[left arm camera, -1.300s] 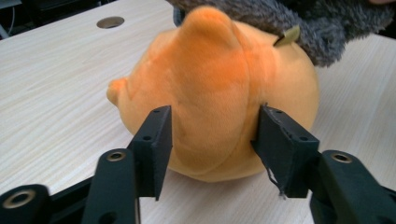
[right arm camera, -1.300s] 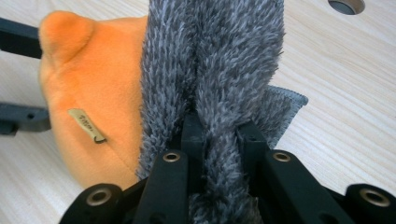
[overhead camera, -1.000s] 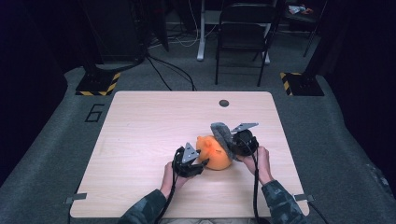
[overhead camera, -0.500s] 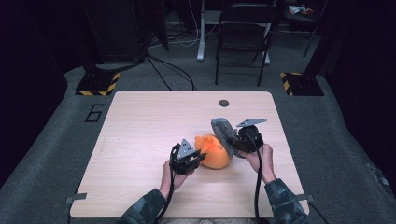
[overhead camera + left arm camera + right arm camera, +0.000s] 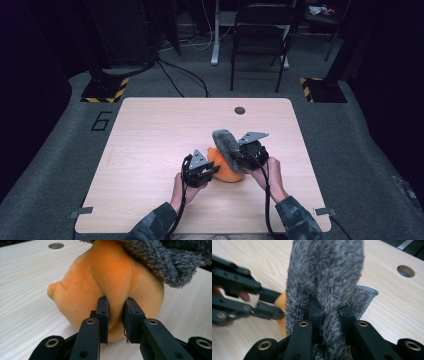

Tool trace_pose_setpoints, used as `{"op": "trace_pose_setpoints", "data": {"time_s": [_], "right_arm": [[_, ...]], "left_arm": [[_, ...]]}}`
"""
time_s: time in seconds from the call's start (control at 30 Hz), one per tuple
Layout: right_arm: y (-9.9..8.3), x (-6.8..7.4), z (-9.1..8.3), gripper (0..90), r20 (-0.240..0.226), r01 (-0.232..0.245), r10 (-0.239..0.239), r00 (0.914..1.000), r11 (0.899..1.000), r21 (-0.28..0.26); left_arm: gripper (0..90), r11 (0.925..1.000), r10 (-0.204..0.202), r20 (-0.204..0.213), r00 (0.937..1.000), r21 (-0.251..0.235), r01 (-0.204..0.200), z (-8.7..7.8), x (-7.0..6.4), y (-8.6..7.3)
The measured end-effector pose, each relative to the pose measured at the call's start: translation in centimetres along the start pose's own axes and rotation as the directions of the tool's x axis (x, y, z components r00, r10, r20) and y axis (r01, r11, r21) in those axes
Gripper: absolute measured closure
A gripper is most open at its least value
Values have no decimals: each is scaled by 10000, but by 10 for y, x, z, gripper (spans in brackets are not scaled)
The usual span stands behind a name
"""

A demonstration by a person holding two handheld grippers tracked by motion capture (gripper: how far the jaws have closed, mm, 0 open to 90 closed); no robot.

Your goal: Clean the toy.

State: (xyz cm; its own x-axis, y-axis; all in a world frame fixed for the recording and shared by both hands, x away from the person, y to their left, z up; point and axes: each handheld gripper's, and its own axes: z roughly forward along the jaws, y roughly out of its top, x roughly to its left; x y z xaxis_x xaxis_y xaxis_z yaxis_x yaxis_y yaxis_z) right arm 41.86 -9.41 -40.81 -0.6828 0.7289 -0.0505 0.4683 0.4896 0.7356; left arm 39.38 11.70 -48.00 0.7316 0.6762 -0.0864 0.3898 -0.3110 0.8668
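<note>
Your left gripper [image 5: 115, 312] pinches a soft fold of the smooth, rounded orange plush [image 5: 105, 290], which sits on the pale wood-grain table [image 5: 150, 145] toward its near right part. Your right gripper [image 5: 329, 315] is clamped on the shaggy grey fleece cloth [image 5: 327, 272] draped over the plush's top, hiding its far side. Both jaws stand nearly closed.

A light wooden table [image 5: 150, 150] fills the middle of the frame, with a small round hole [image 5: 240, 110] near its far edge. Grey carpet surrounds it, marked with a number 6 [image 5: 101, 120] at centre left. A black folding chair [image 5: 261, 30] stands at the top centre. Yellow-and-black striped bases [image 5: 106, 90] sit at upper left and upper right.
</note>
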Motion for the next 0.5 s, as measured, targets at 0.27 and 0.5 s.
{"op": "trace_pose_setpoints", "data": {"time_s": [0.27,0.5], "right_arm": [[-9,-7,8,770,-143,-112,115,9998,9998,171],[-15,-14,8,771,-199,-205,209,9996,9996,202]], "left_arm": [[729,10000,7,106,9999,67,-8,0,2,-2],[729,9998,184,63,9998,9,-184,1,-1,-3]]}}
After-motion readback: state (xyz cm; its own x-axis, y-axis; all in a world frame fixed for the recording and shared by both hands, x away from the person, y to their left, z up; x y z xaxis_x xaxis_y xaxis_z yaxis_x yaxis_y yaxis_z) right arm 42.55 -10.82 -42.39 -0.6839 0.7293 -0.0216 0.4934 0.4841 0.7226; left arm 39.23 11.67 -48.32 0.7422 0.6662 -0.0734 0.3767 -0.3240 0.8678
